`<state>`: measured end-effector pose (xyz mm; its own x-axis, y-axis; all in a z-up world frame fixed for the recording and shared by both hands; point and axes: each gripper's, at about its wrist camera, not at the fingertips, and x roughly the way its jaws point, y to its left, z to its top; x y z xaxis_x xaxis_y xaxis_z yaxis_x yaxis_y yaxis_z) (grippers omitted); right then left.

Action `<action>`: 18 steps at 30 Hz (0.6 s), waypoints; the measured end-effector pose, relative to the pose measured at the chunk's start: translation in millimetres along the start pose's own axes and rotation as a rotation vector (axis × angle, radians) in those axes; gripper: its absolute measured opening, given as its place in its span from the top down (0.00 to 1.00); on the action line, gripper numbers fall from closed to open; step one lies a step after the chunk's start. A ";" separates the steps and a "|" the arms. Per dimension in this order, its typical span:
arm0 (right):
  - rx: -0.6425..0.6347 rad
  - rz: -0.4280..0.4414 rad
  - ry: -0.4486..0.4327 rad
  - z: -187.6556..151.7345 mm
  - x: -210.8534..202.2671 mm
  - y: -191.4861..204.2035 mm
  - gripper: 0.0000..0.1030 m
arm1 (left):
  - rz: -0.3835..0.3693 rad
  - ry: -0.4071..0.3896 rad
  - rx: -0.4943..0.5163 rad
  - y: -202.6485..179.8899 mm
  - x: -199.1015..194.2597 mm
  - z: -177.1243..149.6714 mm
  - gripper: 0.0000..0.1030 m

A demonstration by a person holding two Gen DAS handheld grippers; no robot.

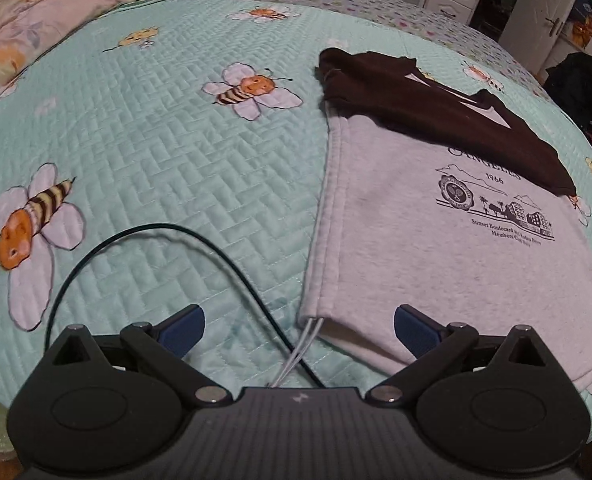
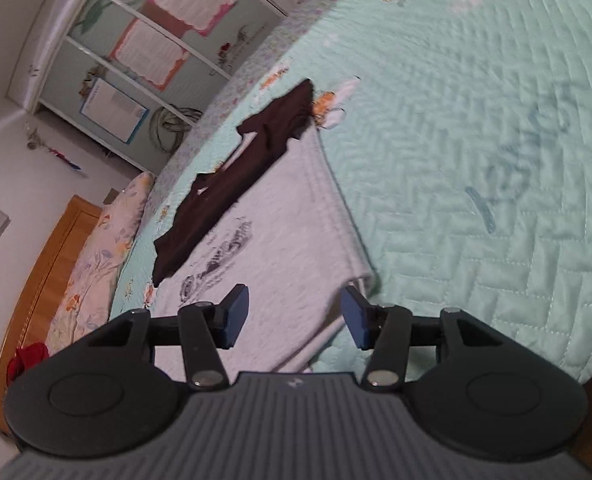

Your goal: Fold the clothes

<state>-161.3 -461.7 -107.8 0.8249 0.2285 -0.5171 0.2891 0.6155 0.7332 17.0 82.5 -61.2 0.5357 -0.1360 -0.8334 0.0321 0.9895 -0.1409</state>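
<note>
The grey top (image 1: 436,248) lies flat on the bed, on the mint bee quilt (image 1: 156,160). It has a dark picture and words printed on it. Its brown sleeves and collar part (image 1: 436,108) lie folded across the far end of it. The sides look straight, so the top may already be folded partway. One moment cannot say how much folding is done.

The near edge of the top sits just in front of both grippers. Two thin white strings (image 1: 304,344) poke out from the near corner.

The left gripper (image 1: 299,330) is wide open and holds nothing. That near corner of the top sits between its blue pads (image 1: 184,330). The right gripper (image 2: 295,316) is open too and holds nothing. It hangs over the other near corner, where the cloth edge looks bunched up.

What could go wrong? The top is thick and has many layers. If a gripper pinches only the top layer, the rest could stay behind and the fold would come out messy. If it bites too deep, it could grab the quilt as well and pull it up. A thin black cable (image 1: 156,240) loops across the quilt right by the left gripper. It could snag on the pads or get caught in the cloth. The white strings could get pinched in place of the cloth. If one side is lifted faster than the other, the brown part could slide off crooked.
</note>
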 end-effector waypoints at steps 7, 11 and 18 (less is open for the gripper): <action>0.085 0.109 0.005 10.0 5.6 -9.1 0.47 | 0.026 -0.030 0.039 -10.8 5.9 12.4 0.02; -0.021 0.174 0.074 4.1 8.9 12.3 0.47 | 0.031 -0.033 0.040 -4.3 4.9 17.0 0.02; -0.028 0.121 0.120 -9.9 21.1 11.3 0.47 | -0.003 -0.039 -0.021 23.8 -6.3 24.6 0.02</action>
<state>-145.3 -442.4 -114.8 0.7887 0.3892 -0.4759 0.1764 0.5983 0.7816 35.1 108.2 -46.2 0.5678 -0.1367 -0.8117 0.0160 0.9878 -0.1552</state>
